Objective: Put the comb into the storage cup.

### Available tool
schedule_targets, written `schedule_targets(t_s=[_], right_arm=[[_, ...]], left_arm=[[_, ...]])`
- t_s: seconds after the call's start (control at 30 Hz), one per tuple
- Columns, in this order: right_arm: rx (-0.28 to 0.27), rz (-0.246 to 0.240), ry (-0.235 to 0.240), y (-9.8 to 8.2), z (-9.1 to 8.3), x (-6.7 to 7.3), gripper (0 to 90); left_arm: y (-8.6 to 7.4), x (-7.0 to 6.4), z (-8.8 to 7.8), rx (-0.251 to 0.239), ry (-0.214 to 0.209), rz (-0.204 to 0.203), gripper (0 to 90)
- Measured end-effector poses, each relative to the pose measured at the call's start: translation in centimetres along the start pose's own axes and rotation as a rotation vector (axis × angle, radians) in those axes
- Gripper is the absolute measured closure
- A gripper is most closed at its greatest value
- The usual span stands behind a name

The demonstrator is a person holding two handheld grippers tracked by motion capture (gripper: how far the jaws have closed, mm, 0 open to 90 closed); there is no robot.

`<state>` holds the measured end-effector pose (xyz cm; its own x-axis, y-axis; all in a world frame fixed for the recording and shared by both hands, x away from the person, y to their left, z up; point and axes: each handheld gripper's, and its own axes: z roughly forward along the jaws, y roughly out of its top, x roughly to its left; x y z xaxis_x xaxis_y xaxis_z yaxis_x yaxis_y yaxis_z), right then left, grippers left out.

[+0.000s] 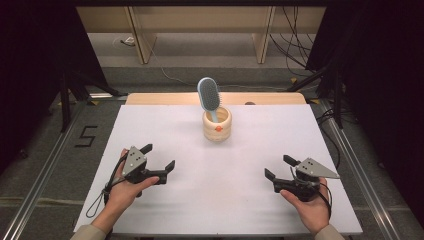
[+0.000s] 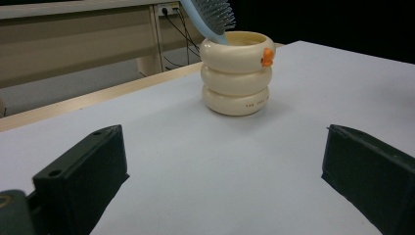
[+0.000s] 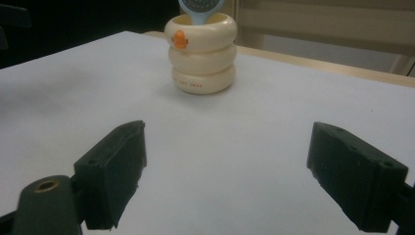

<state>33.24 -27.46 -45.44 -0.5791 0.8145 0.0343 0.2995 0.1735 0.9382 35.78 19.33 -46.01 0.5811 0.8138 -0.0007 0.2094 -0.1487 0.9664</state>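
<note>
Cup [image 1: 217,126] mid-table, bare white table [image 1: 220,175] all round (grippers apart).

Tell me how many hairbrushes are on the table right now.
1. The blue hairbrush stands handle-down in the cream ringed holder at the far middle of the white table, its bristled head sticking out above the rim. Anything deeper inside the holder is hidden.

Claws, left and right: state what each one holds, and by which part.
Nothing is held. The left claw and right claw are both open over the white table, apart from the cream ringed holder with the blue hairbrush standing in it.
</note>
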Motion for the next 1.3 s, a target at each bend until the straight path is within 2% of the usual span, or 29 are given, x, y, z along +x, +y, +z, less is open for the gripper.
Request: schedule_targets(t_s=[0.7, 1.3], right_arm=[[0.004, -0.002, -0.001, -0.2, -0.5, -0.3, 15.7], [0.012, -0.012, 0.013, -0.3, -0.2, -0.1, 15.7]], left_arm=[[-1.3, 1.8, -2.1, 0.014, 0.032, -0.031, 1.9], [-1.8, 2.2, -2.4, 0.025, 0.044, -0.032, 1.7]])
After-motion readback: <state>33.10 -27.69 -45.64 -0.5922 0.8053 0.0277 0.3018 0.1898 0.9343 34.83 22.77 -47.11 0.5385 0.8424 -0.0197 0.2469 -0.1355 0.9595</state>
